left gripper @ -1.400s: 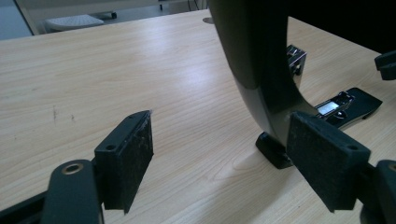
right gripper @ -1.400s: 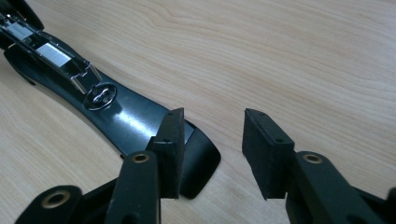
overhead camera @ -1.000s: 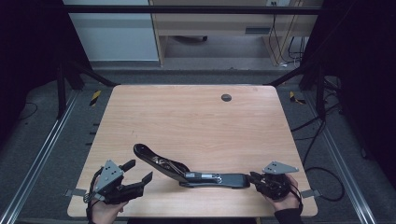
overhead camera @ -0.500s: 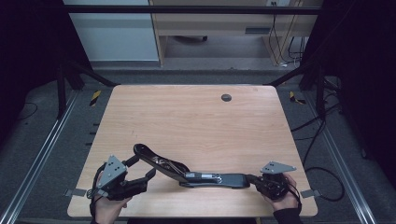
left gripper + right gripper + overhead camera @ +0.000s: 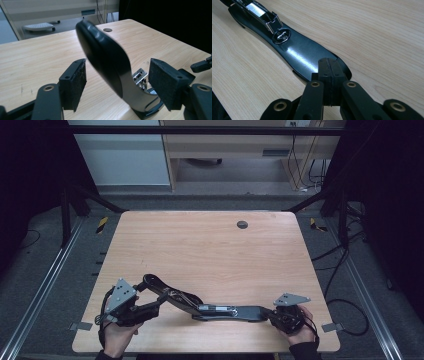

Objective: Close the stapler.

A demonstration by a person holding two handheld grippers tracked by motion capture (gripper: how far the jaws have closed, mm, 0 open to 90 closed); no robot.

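Black stapler (image 5: 210,307) lies hinged open along table's near edge.

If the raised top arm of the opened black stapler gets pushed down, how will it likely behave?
The glossy black opened stapler is probably stiff but hinged: its raised top arm would likely swing, not bend. Its shiny curved plastic looks slippery between the left hand-held gripper pads. The right hand-held gripper, shut on the flat base's end, should stop sliding.

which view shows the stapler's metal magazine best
The right gripper view: the stapler's metal magazine is close and sharp there. The high view shows it as a small silver strip; the left gripper view shows just its end.
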